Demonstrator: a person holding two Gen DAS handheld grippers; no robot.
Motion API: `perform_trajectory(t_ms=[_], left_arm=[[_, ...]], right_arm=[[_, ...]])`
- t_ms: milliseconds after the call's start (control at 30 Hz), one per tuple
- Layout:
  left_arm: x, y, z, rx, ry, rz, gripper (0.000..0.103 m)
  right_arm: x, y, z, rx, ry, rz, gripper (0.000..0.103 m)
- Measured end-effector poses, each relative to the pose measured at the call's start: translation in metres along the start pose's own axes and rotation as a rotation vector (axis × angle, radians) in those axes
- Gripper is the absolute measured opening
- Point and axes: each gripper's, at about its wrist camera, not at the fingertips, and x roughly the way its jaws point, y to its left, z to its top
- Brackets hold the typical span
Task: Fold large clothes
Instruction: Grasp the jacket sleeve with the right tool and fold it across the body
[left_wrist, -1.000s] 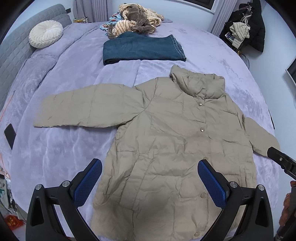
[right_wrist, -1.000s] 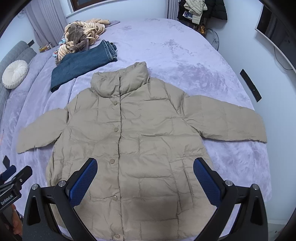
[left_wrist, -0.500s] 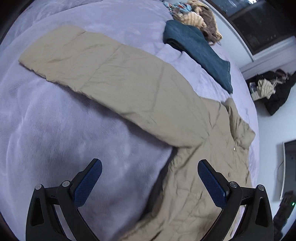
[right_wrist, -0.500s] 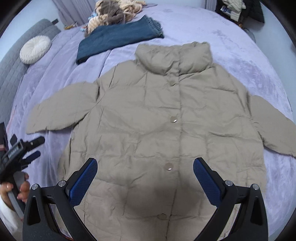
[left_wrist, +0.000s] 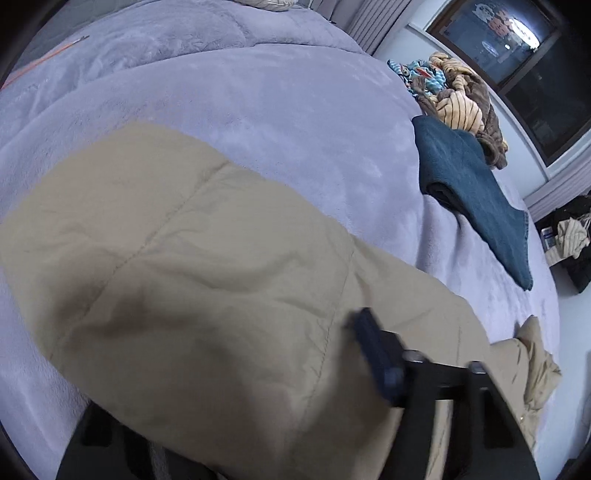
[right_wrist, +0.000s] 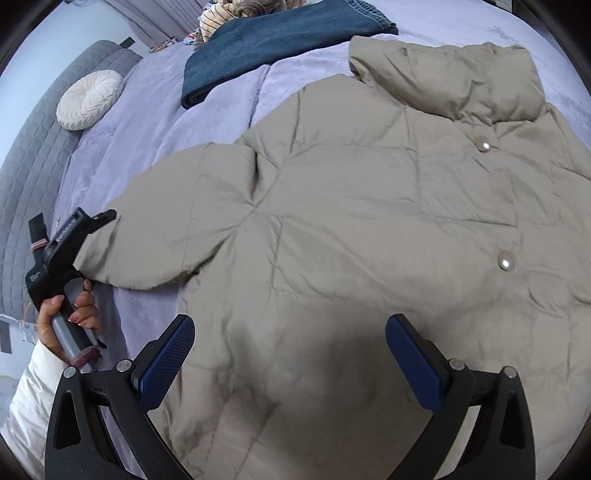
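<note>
A beige puffer jacket (right_wrist: 369, 206) lies flat, front up and buttoned, on the lilac bed cover (right_wrist: 155, 110). Its left sleeve (left_wrist: 192, 277) fills the left wrist view. My left gripper (left_wrist: 295, 354) is at that sleeve's end, jaws closing with the sleeve between them. One blue finger (left_wrist: 376, 358) shows blurred against the fabric, and the other is hidden under the sleeve. The right wrist view shows that gripper (right_wrist: 99, 219) at the cuff, held by a hand (right_wrist: 70, 314). My right gripper (right_wrist: 291, 354) hangs open low over the jacket's front, with nothing held.
Folded blue jeans (right_wrist: 273, 40) lie beyond the collar, with a heap of striped and brown clothes (left_wrist: 458, 107) behind them. A round white cushion (right_wrist: 90, 99) rests by the grey quilted headboard (right_wrist: 33, 155). Bare bed cover (left_wrist: 277, 110) stretches past the sleeve.
Both grippers have come down closer to the jacket. The left one swung over to the left sleeve and its wide jaws have narrowed around the sleeve end. The right one stays open.
</note>
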Motion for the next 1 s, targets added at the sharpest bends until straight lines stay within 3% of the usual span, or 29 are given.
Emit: perform_trajectory(t_ms=[33,167,233,267,300,433,567,667,833,1000], left_arm=[[0.002,0.000,0.004,0.010,0.013,-0.027,0.015],[-0.027,-0.013,0.008,0.088,-0.064,0.001,0.013],[-0.050,-0.020,0.006,0.136,-0.104,-0.001,0.013],[-0.062,-0.025,0.006,0.161,-0.127,-0.005,0.013],[-0.073,-0.029,0.006,0.182,-0.145,-0.012,0.013],[-0.118,-0.058,0.000,0.279,-0.216,-0.075,0.013],[-0.147,-0.114,-0.016,0.414,-0.246,-0.182,0.013],[-0.161,-0.166,-0.038,0.510,-0.244,-0.288,0.013],[-0.161,-0.259,-0.091,0.663,-0.182,-0.412,0.013],[-0.129,-0.332,-0.170,0.813,-0.077,-0.442,0.013]], right_arm=[[0.003,0.005,0.005,0.005,-0.009,0.024,0.103],[0.010,0.018,0.021,0.043,-0.043,0.103,0.102],[0.016,0.021,0.027,0.078,-0.064,0.162,0.075],[0.023,0.022,0.031,0.097,-0.049,0.191,0.028],[0.033,0.022,0.034,0.125,-0.029,0.215,0.008],[0.073,0.028,0.033,0.167,0.035,0.315,0.007],[0.103,0.035,0.021,0.151,0.089,0.264,0.007],[0.103,0.037,0.019,0.109,0.117,0.267,0.006],[0.054,0.002,0.010,0.140,0.076,0.303,0.007],[-0.022,-0.082,-0.007,0.199,-0.076,0.140,0.007]])
